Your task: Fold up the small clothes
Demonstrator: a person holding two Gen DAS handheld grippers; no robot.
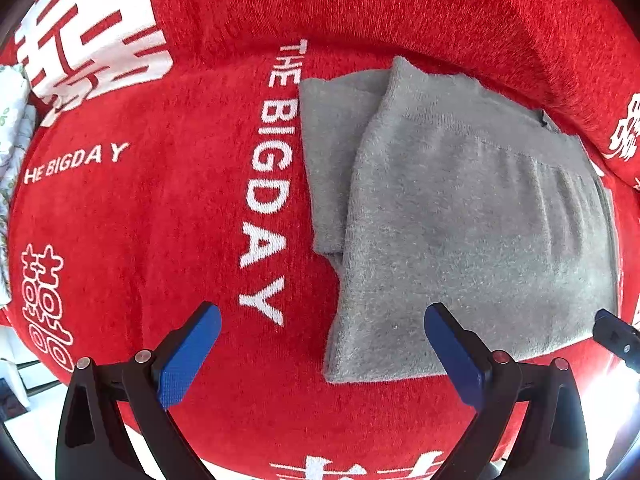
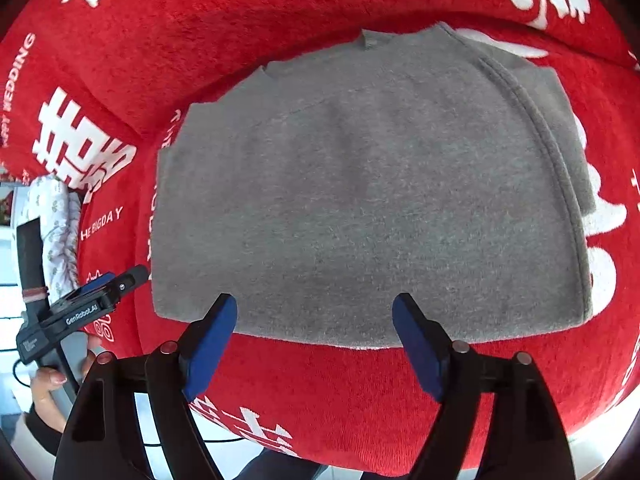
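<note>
While both grippers gape, grey garment (image 2: pixel 360 200) lies folded.

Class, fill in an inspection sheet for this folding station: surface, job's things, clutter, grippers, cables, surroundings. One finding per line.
Surface: red plush blanket with white lettering, including "THE BIGDAY".
Job's things: one grey garment lying flat, partly folded; in the left wrist view a narrower layer shows from under its left edge.
Clutter: floral white cloth at the blanket's left edge.
Grippers: left gripper open and empty, near the garment's front left corner; right gripper open and empty, at the garment's front edge.
Cables: thin dark cable by the hand that holds the left gripper.
Surroundings: pale floor beyond the blanket; too little shows to tell more.
</note>
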